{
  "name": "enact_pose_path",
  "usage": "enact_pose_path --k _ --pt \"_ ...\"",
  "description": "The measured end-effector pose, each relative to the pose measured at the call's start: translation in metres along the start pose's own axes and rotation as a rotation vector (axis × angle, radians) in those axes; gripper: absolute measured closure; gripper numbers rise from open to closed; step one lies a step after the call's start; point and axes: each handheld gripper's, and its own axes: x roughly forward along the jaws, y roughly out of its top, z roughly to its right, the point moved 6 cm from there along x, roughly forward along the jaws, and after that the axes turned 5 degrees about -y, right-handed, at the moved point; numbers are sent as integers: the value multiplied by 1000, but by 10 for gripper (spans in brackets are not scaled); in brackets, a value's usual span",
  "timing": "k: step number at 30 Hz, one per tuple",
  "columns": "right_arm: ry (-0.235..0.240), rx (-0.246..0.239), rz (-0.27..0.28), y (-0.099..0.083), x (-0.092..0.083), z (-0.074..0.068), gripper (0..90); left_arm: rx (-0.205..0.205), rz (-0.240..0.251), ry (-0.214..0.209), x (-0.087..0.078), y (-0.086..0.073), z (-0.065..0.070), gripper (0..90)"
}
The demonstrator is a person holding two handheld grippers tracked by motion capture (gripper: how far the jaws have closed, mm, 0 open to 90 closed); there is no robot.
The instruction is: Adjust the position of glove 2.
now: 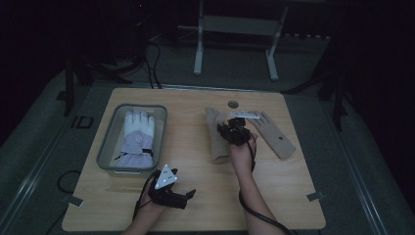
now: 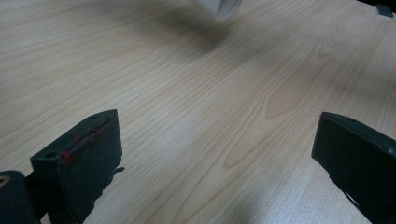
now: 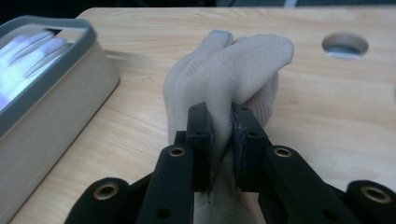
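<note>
Beige fabric glove (image 3: 233, 74) is pinched between the jaws of the right gripper (image 3: 223, 140), clamped on a fold of the cloth near the fingers; in the high view that glove (image 1: 215, 139) lies right of centre on the wooden table (image 1: 195, 205), part bunched up at the right gripper (image 1: 237, 132). Its mate, a second beige glove (image 1: 276, 134), lies flat just beyond, toward the table's right edge, apart from the held one.

Left gripper (image 1: 173, 193) sits low near the front edge, jaws wide apart with bare wood between them, holding nothing. The left gripper view confirms it: both black jaws spread, only the grain of the table between.

Grey bin (image 1: 110, 156) at the left already holds a white and lilac ski glove (image 1: 137, 137). In the right gripper view the bin's wall (image 3: 51, 112) stands to the left of the pinched glove, near but not touching.

My read: step in hand is the pick of the first beige glove, grip made, lift under way. Next move probably calls for raising it clear of the table so the loose cuff doesn't drag, carrying it left over the bin's rim, then letting go above the ski glove. Risk: pinch is on a thin fold and could slip.
</note>
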Motion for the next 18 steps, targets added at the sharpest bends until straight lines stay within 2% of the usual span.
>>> enact_pose_path --k 2,9,11,15,18 --pt "-8 30 -19 -8 8 -1 789 -4 5 -6 0 0 0 20" --pt "-12 43 -135 -47 38 -8 770 3 4 -4 -1 0 0 20" --pt "-16 29 -161 -56 43 -9 749 3 2 -2 -1 0 -1 20" --pt "-7 13 -168 -63 45 -10 700 3 4 -1 0 -1 -2 20" --pt "11 0 -170 -66 44 -12 607 -2 2 -5 1 -2 -2 20"
